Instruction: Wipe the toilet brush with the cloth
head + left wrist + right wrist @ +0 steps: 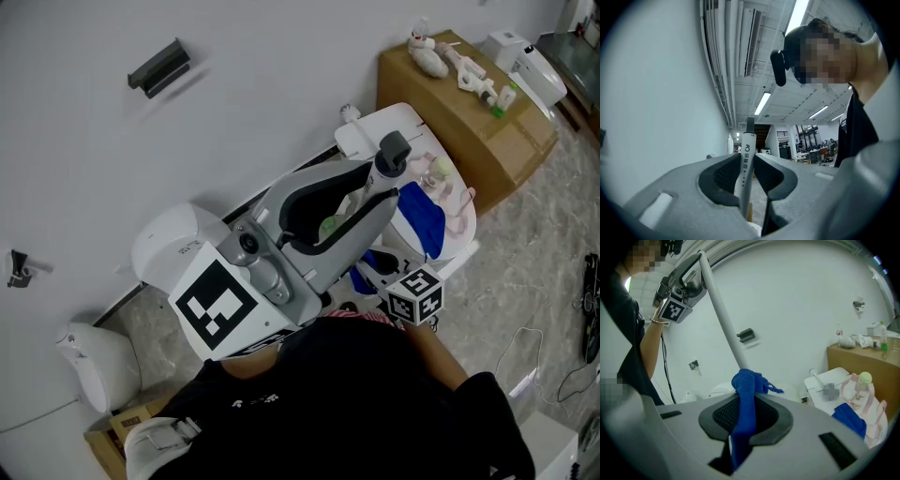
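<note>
**Fig.: wipe step in hand, cloth at shaft.** L gripper [743,169] was clamped on the toilet brush [746,154]. Its pads [723,174] were tight on both sides of the handle, a little below the dark end cap [750,124]. R gripper [743,414] was shut on the blue cloth [746,380]. A bunched fold stood out past the jaw tips and lay against the handle low down. In the R gripper view the shaft ran slantwise from the L gripper down to the cloth. Bristle end: I couldn't make it out in any view.

**Stroke, as I judged it.**
- Hold the L grip hard & steady.
- Press the bunch onto the shaft w/ light side load.
- Slide along the shaft's length, not across it; a cross-push would likely twist the tube in the L pads.
- Roll the R wrist between passes to reach the far side, since only one face met the cloth.

**Materials.**
- Handle: smooth, glossy white round tube w/ printed marks, prob. plastic; slippery, I'd guess.
- Cloth: soft, terry-like weave w/ a loose thread at the edge; limp, should compress easily.
- Pads: dark, fine-ribbed, rubbery-looking faces set in hard grey shells.
</note>
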The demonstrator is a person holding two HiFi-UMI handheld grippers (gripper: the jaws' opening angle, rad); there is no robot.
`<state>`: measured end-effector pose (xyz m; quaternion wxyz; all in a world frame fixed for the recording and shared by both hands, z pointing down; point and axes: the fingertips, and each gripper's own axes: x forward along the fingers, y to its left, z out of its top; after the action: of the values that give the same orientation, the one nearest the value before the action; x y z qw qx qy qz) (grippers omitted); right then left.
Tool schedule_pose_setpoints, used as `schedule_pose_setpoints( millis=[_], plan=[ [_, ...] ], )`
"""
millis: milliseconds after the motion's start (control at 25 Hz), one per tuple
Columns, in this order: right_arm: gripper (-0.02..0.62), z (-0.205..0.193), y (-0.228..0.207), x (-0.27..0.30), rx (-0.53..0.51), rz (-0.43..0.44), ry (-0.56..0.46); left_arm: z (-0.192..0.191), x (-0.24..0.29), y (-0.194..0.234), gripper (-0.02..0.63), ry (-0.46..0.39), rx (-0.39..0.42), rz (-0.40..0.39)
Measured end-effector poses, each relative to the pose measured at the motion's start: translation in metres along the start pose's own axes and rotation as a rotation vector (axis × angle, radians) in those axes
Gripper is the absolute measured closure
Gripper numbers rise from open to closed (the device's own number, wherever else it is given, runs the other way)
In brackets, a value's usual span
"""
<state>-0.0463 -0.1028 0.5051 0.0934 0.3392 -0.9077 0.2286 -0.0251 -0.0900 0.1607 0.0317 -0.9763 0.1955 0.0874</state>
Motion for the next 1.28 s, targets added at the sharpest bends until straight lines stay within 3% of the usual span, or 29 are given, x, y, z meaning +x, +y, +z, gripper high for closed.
schedule_pose_setpoints(
  millis=[760, 1280],
  plan=[
    [0.532, 0.000, -0.012, -0.015, 0.006, -0.036, -0.005, -0.004, -0.007, 0.014, 0.515, -0.014, 0.006, 0.043],
    [0.532, 0.079, -0.016, -0.060, -0.029, -0.086, -0.229, -0.009, -0.008, 0.017, 0.515, -0.011, -0.021, 0.028]
  ],
)
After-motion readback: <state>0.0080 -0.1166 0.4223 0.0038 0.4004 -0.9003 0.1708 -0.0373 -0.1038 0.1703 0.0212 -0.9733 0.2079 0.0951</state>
